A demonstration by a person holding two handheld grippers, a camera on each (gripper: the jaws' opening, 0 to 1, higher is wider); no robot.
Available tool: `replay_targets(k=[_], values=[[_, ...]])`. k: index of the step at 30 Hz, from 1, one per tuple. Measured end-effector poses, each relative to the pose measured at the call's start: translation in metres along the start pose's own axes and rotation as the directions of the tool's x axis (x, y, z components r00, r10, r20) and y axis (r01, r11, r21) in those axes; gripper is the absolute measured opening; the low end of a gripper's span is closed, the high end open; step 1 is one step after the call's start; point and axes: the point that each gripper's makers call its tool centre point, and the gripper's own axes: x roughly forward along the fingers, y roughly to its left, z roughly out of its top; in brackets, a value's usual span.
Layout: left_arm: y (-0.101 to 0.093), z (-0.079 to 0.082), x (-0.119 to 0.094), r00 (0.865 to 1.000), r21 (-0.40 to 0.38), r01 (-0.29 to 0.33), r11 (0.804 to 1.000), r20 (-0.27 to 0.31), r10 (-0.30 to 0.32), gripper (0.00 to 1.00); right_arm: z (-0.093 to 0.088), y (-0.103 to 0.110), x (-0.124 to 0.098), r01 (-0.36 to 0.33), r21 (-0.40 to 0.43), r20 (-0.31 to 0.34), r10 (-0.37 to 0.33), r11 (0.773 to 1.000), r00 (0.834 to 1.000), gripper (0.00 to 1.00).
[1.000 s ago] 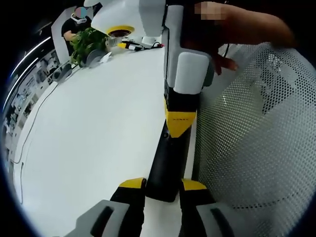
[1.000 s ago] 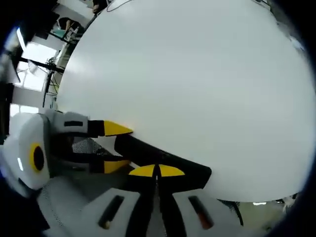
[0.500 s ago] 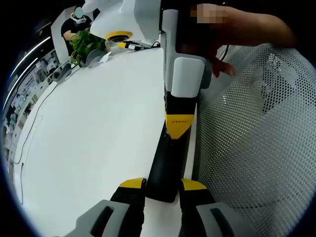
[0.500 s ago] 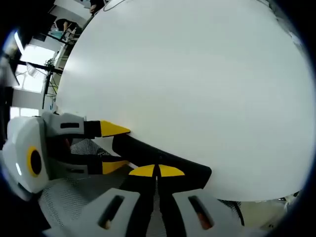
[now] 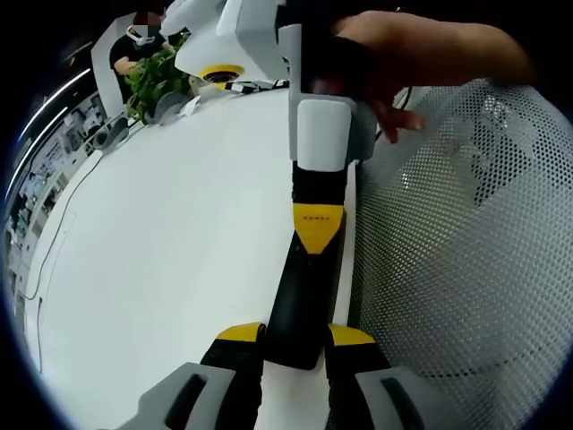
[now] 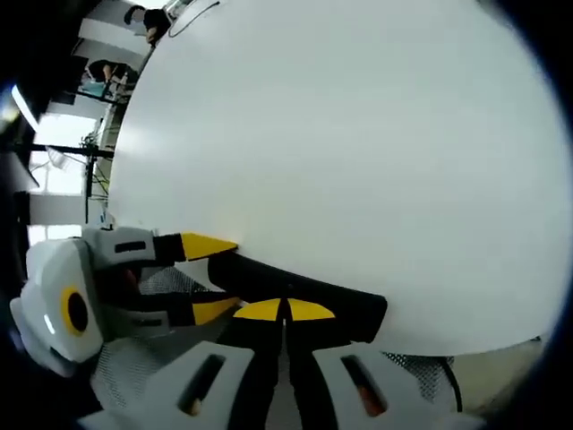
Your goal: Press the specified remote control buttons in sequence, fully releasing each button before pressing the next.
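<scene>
A long black remote (image 5: 304,287) lies along the right edge of the white table (image 5: 179,233). My left gripper (image 5: 295,333) is shut on its near end, one yellow tip on each side. My right gripper (image 5: 316,235) comes down from the top of the left gripper view, held by a person's hand (image 5: 403,45), its yellow tip resting on the remote's top face. In the right gripper view my right gripper (image 6: 285,310) is shut, tips together on the remote (image 6: 336,300), while the left gripper (image 6: 210,276) clasps the remote's end from the left.
A white perforated mesh chair back (image 5: 466,269) stands right beside the table edge and the remote. At the table's far end are a green plant (image 5: 157,76) and a yellow-and-white device (image 5: 215,63). The broad white tabletop (image 6: 340,134) stretches beyond the remote.
The right gripper has shifted slightly to the left above the remote, with its tips still on the top face. The left gripper keeps its hold and the remote has not moved.
</scene>
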Motion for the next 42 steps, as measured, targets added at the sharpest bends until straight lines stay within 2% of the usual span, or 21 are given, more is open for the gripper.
replay_targets(k=[3,9,17,23,27,31,34,37,40,42], values=[[0.000,0.000,0.000,1.000,-0.001,-0.001,1.000,-0.001,0.001,0.27,-0.001,0.000,-0.001,-0.003,0.016,-0.004,0.003,1.000,1.000,0.00],[0.000,0.000,0.000,1.000,-0.002,-0.001,1.000,-0.001,0.001,0.27,-0.011,0.002,0.002,-0.005,0.021,-0.064,0.006,1.000,0.998,0.00],[0.000,0.001,0.000,1.000,-0.003,-0.001,1.000,0.003,0.001,0.27,-0.012,0.001,0.003,0.003,0.008,-0.074,-0.003,1.000,0.997,0.00],[0.000,0.001,0.001,1.000,-0.001,0.001,1.000,0.005,-0.001,0.27,-0.014,0.002,0.005,0.041,-0.089,-0.083,-0.049,0.995,0.995,0.00],[0.000,0.001,0.001,1.000,-0.001,0.002,1.000,0.006,-0.002,0.27,-0.015,0.001,0.005,0.045,-0.102,-0.078,-0.053,0.994,0.996,0.00],[0.000,0.001,0.000,1.000,-0.001,0.003,1.000,0.007,-0.003,0.27,-0.014,0.001,0.006,0.036,-0.086,-0.084,-0.043,0.996,0.996,0.00],[0.000,0.001,0.000,1.000,-0.001,0.002,1.000,0.008,-0.002,0.27,-0.014,0.001,0.004,0.014,-0.030,-0.089,-0.017,0.999,0.996,0.00],[0.000,0.001,0.000,1.000,-0.002,0.002,1.000,0.010,-0.002,0.27,-0.013,0.002,0.004,-0.002,-0.014,-0.085,0.001,1.000,0.996,0.00],[0.000,0.001,0.000,1.000,-0.002,0.002,1.000,0.009,-0.002,0.27,-0.003,0.011,0.005,-0.041,-0.036,-0.017,0.040,0.999,0.999,0.00],[0.000,0.001,0.000,1.000,-0.002,0.002,1.000,0.009,-0.002,0.27,-0.003,0.013,0.004,-0.045,-0.041,-0.022,0.044,0.998,0.999,0.00]])
